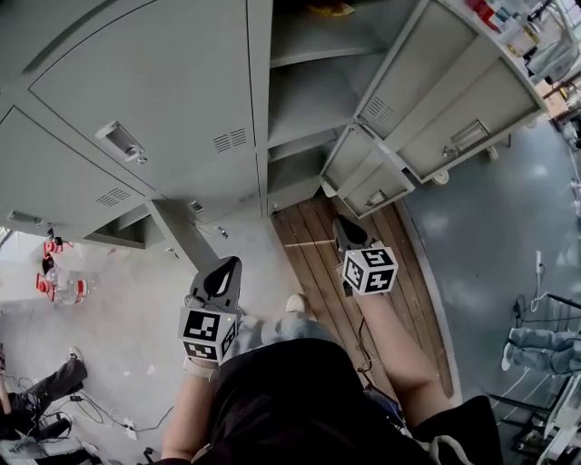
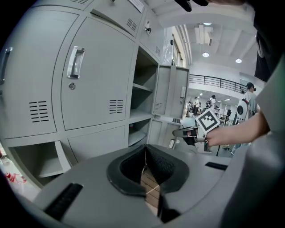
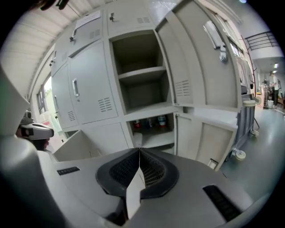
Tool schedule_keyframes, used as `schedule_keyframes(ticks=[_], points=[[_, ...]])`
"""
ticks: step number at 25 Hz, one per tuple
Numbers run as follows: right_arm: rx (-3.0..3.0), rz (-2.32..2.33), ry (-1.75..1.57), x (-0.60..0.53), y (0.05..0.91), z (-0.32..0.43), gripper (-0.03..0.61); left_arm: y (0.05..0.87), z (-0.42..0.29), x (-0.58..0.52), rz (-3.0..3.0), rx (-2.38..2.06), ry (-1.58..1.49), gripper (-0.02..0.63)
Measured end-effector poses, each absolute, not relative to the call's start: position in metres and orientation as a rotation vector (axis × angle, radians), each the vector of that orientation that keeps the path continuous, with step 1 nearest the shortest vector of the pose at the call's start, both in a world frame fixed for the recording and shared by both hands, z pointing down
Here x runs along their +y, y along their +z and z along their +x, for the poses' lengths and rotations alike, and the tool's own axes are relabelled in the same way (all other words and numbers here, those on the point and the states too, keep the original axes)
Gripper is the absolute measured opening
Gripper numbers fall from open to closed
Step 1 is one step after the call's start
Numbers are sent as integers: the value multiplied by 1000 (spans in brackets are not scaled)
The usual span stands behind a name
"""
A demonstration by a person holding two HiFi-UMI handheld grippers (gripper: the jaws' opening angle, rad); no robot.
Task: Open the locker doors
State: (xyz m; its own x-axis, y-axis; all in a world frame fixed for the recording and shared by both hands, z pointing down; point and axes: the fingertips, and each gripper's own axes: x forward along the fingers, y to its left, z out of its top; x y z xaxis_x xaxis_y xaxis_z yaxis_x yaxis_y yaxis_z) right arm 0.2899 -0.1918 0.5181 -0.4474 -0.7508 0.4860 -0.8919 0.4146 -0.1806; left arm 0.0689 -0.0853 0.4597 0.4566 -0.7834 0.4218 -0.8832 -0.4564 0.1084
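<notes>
Dark-shirted, the person's torso [image 1: 290, 400] fills the bottom of the head view and is cut off by the frame. Ahead stands the grey sheet-metal locker bank [image 1: 182, 54], its top cropped in every view. Its tall grey right-hand door [image 1: 454, 82] hangs wide open, as do a small lower door [image 1: 377, 177] beneath it and another low door [image 1: 182, 232] on the left. The large grey door with a metal pull handle [image 1: 145, 109] is closed.

Only the right gripper view looks into the open shelved compartment [image 3: 142, 75]. Below that it shows small red-topped containers [image 3: 149, 121], too small to identify. A paper label [image 2: 136, 4] on an upper door appears in the left gripper view alone and cannot be read.

That view also catches the right gripper [image 2: 185, 132] from the side, with its black-and-white marker cube [image 2: 208, 120]. Its jaws are pressed together with nothing between them. The left gripper [image 2: 145, 148] likewise has its jaw tips meeting and holds nothing. Both hang clear of the lockers, beside a brown wooden plank strip [image 1: 318, 272] on the floor.
</notes>
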Motion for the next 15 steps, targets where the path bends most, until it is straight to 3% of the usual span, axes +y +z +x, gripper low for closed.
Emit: schedule_keyframes(ticks=[15], points=[[-2685,1178,282,-110,341,145,29,354,9,-71,2598,-1506,213,18]])
